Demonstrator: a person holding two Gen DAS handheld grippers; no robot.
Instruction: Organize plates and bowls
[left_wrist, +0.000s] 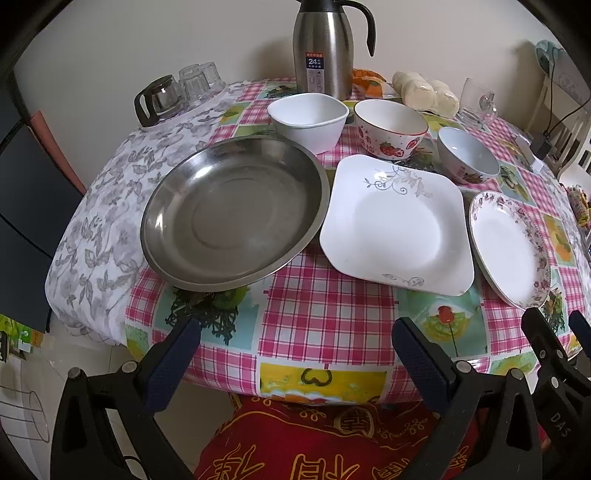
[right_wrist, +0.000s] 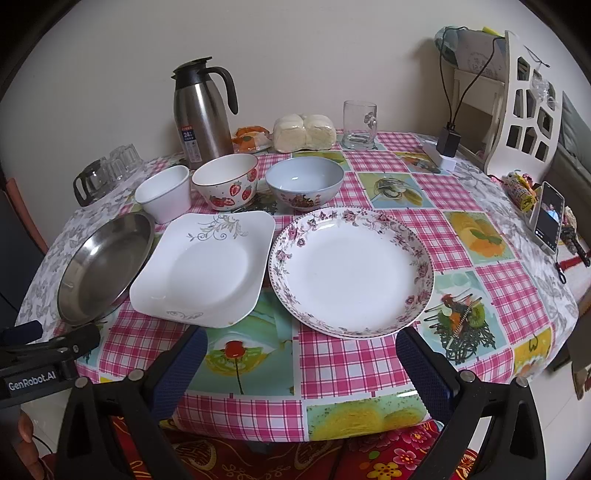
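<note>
Both grippers, left gripper (left_wrist: 291, 347) and right gripper (right_wrist: 299, 354), hang wide open and empty over the table's near edge (right_wrist: 295, 402). Just past them sits a row: steel plate (left_wrist: 232, 214) toward the left edge, square plate (left_wrist: 399, 225) in the middle, floral plate (right_wrist: 351, 269) on the right, with three bowls (right_wrist: 225, 184) behind. Ceramics look glossy, slick and chippable, so I'd pinch the raised rims; the steel one's probably lighter, hard to say.

Steel pan (left_wrist: 232, 214) ahead of left gripper (left_wrist: 291, 354): brushed metal, dull sheen. Square plate (left_wrist: 397, 225), floral plate (right_wrist: 351, 269) ahead of right gripper (right_wrist: 299, 363): glazed ceramic, glossy. Tablecloth (right_wrist: 332, 362): shiny smooth plastic. Gripper pads (left_wrist: 173, 358): textured matt rubber.
</note>
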